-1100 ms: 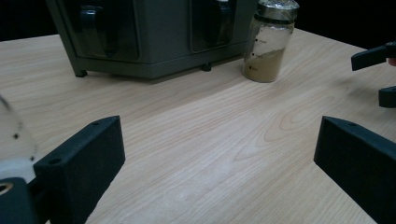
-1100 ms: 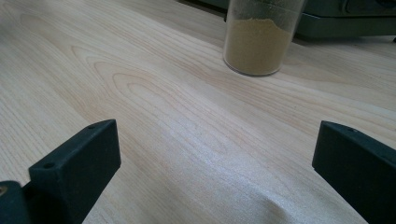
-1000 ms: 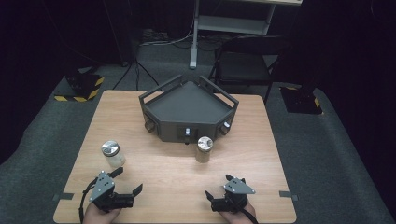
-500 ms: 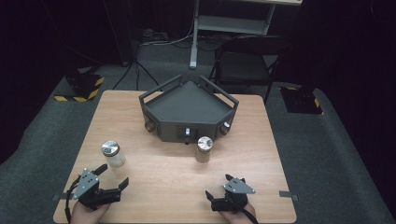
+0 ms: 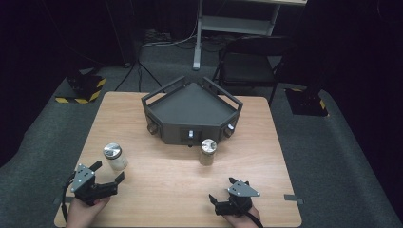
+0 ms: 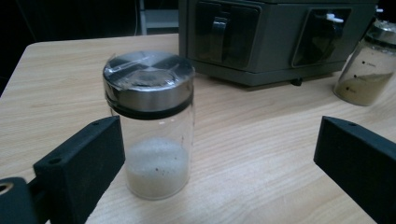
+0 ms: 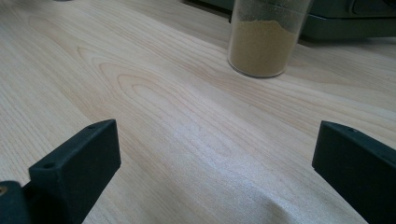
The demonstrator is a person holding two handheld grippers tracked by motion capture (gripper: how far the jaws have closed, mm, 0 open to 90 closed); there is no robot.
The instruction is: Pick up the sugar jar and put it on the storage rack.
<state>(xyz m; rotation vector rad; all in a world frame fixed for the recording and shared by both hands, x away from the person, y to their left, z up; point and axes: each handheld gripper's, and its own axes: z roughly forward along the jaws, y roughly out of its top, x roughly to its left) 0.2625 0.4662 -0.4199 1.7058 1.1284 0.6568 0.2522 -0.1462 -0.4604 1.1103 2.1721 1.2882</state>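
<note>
My left tongs (image 5: 108, 177) stand wide open just before the glass jar (image 6: 150, 126) on the surface (image 5: 166, 180); right tongs (image 5: 223, 199) open too. The jar looks light, maybe slippery; I would grip its body below the steel lid (image 6: 148, 79).
</note>
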